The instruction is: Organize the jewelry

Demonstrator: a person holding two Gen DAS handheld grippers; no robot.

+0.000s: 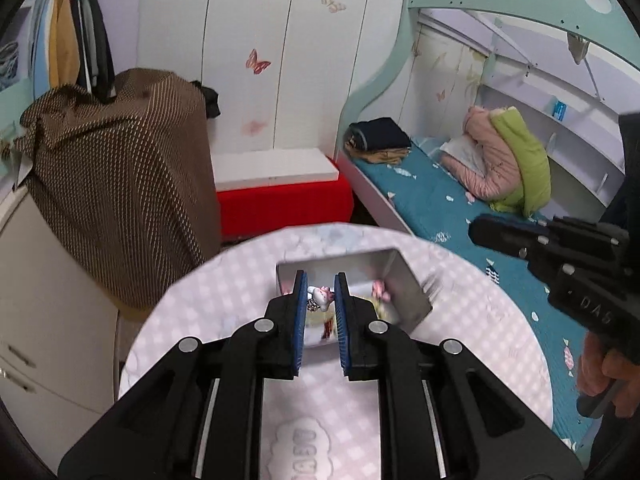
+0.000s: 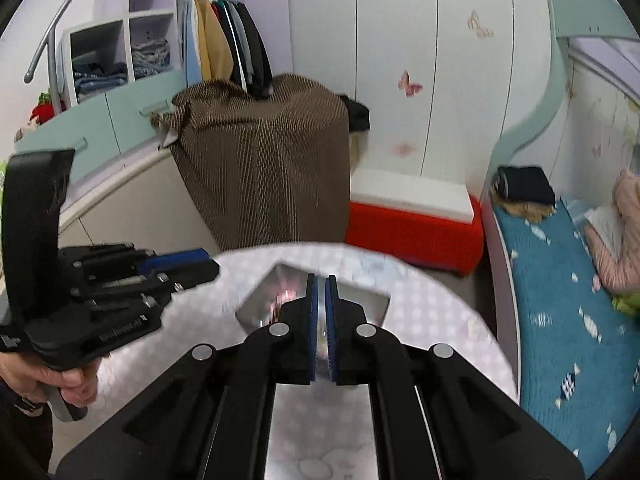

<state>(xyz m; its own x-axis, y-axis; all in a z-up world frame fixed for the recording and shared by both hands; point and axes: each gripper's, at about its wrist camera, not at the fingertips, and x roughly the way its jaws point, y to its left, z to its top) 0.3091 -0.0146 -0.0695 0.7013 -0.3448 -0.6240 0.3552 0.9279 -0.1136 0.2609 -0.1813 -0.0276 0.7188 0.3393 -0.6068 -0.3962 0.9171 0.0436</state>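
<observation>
Two grippers over round table: left gripper pinching pink-white jewelry piece above metal tray; right gripper pressed nearly together, seemingly empty, blurred.

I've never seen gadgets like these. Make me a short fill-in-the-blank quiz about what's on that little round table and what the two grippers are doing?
1. The metal box stands on a round ____ with a pale checked cover.
2. A small pink-and-white trinket sits between the blue pads of the ____ gripper.
3. The right gripper has its pads clamped on the box's thin metal ____.
4. Behind the table, a white slab lies on a ____ box.

Missing words: table; left; wall; red
</observation>
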